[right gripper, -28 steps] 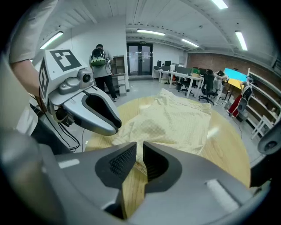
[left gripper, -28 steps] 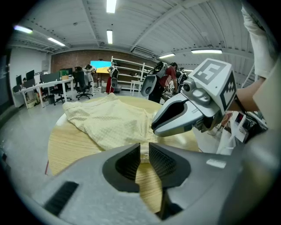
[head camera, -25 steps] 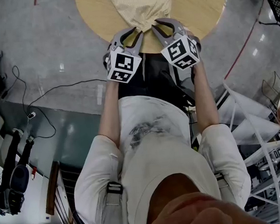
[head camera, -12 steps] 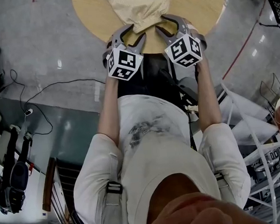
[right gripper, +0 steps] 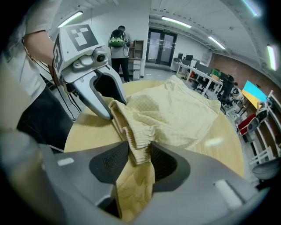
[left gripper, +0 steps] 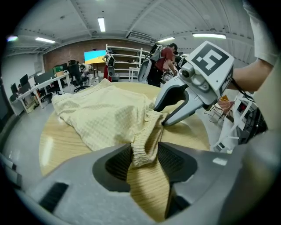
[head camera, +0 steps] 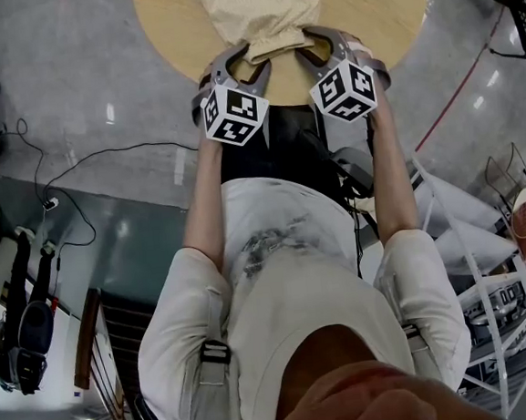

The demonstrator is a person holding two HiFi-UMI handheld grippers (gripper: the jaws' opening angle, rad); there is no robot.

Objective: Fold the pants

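Observation:
The pale yellow pants (head camera: 259, 4) lie bunched on the round wooden table (head camera: 169, 25), with the elastic waistband end (head camera: 276, 43) at the near edge. My left gripper (head camera: 239, 60) and right gripper (head camera: 322, 48) stand side by side at that end. In the left gripper view the waistband (left gripper: 141, 151) hangs loosely between my left gripper's (left gripper: 145, 159) wide-set jaws, which are closing. In the right gripper view a gathered fold (right gripper: 131, 138) sits between my right gripper's (right gripper: 136, 161) jaws, also wide and closing. Neither pair of pads clamps the cloth.
The table's near rim (head camera: 290, 101) meets the person's dark apron. Bare wood (left gripper: 61, 140) shows to either side of the pants. A black cable (head camera: 103, 159) runs over the grey floor at left, and white metal frames (head camera: 487, 258) stand at right.
Both grippers' jaws have spread wide from a tight hold on the waistband. Both hands sank a little toward the table edge, and the waistband end now rests lower on the wood.

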